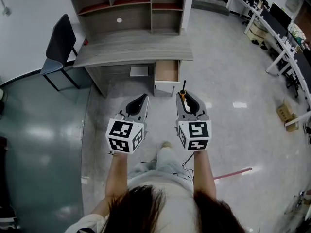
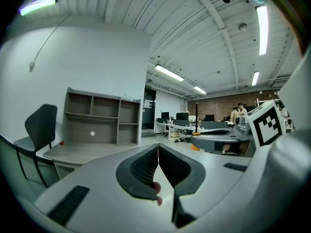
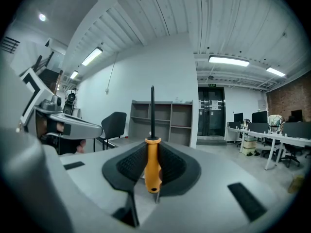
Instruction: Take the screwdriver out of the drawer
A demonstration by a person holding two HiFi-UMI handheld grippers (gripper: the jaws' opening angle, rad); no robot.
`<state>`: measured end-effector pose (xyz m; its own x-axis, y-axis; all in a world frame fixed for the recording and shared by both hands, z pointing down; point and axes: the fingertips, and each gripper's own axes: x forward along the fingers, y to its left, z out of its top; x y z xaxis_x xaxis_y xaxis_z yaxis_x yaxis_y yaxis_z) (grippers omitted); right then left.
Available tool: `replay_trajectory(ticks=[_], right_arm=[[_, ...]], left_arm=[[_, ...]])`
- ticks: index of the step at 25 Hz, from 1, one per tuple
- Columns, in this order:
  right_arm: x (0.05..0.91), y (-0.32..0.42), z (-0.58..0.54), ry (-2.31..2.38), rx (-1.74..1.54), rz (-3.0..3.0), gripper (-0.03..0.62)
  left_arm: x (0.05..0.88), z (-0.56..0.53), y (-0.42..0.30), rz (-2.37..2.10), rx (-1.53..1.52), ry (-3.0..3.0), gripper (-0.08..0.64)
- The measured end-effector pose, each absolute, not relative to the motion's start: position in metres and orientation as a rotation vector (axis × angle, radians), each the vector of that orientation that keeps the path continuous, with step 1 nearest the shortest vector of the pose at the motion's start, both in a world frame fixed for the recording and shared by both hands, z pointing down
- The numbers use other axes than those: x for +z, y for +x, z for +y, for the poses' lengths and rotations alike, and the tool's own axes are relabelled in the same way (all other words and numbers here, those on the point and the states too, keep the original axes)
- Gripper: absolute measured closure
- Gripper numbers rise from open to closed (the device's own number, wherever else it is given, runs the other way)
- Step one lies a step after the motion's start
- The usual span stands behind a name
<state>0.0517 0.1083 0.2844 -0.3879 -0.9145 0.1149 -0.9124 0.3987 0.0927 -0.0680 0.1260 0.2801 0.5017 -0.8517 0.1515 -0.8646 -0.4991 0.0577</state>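
Note:
The screwdriver (image 3: 152,154), with an orange handle and a dark shaft, stands clamped between the black pads of my right gripper (image 3: 151,165), its shaft pointing forward; in the head view the screwdriver (image 1: 182,91) sticks out from the right gripper (image 1: 187,101). My left gripper (image 1: 136,104) hangs beside it, its jaws pressed together on nothing, as the left gripper (image 2: 158,163) view confirms. The desk's drawer (image 1: 166,72) stands pulled out in front of both grippers, its inside bare as far as I see.
A grey desk (image 1: 131,47) with a shelf hutch (image 1: 129,4) stands ahead. A black chair (image 1: 59,47) sits at its left. Office desks with monitors (image 1: 282,28) line the right side. A cardboard box (image 1: 286,114) and a pink strip (image 1: 233,173) lie on the floor.

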Motion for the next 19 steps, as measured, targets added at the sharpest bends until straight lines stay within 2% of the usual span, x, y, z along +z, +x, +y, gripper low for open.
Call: replay_trajectory(ticks=[19], right_arm=[[0.292, 0.045, 0.102, 1.64, -0.004, -2.476, 0.509]], left_arm=[[0.289, 0.121, -0.085, -1.512, 0.153, 2.568, 0.541]])
